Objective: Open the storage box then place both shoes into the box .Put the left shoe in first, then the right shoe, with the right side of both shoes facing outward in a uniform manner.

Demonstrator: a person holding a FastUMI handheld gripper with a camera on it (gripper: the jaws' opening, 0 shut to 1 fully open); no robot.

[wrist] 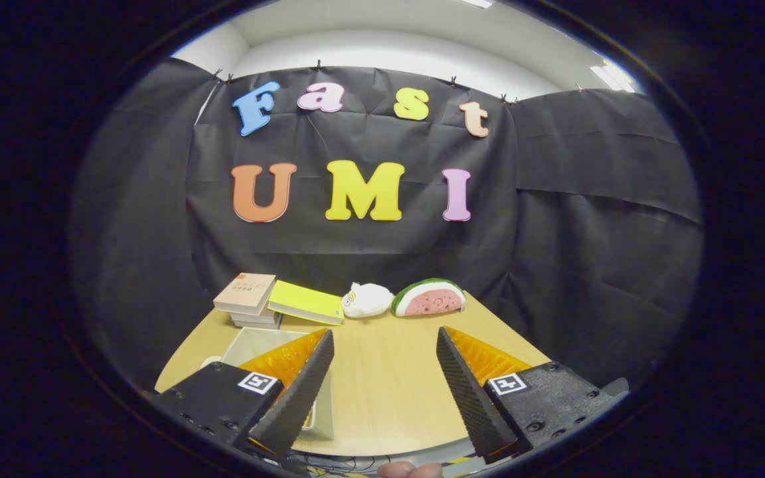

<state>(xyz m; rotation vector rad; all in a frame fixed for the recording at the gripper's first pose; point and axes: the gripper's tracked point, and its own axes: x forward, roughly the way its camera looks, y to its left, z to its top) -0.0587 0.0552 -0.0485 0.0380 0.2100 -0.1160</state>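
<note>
My gripper (384, 336) hangs open above the near part of the wooden table (389, 385), with nothing between its fingers. The white storage box (253, 345) stands on the table behind and under the left finger (303, 388), its top open toward me and its inside mostly hidden by that finger. The right finger (465, 392) is over bare tabletop.
Along the table's far edge lie a stack of books (247, 300), a yellow book (307, 302), a white plush toy (367, 300) and a watermelon-shaped plush (429, 297). Black cloth walls close off the back and sides. A fingertip of a person's hand (409, 470) shows below the table's near edge.
</note>
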